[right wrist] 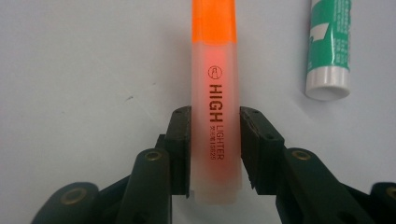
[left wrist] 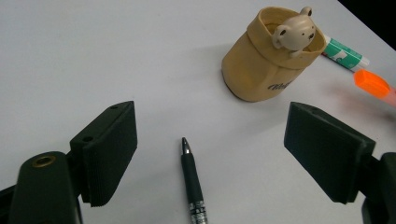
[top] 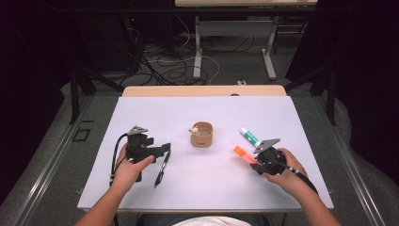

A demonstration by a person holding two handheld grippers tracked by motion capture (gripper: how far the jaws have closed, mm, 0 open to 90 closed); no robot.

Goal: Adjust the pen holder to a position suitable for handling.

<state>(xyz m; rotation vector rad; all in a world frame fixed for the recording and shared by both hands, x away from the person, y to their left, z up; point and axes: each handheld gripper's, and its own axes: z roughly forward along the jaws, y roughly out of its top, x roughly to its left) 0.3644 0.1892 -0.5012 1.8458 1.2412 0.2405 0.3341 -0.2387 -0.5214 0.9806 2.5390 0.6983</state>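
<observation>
Two grippers working | right gripper [right wrist: 215, 116] clamping translucent orange plastic highlighter [right wrist: 215, 93] at lower barrel, above white table [top: 197, 188] | light, stiff, slick; gripping mid-barrel looking steadier | left gripper [left wrist: 210, 154] gaping wide over black pen [left wrist: 192, 182]

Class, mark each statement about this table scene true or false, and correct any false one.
1. The right gripper is shut on the orange highlighter. True.
2. The left gripper grips the black pen. False: its jaws stand open, with the pen lying on the table between them.
3. A bear figure sits at the rim of the tan pen holder. True.
4. The green and white glue stick stands inside the holder. False: it lies on the white table.
</observation>
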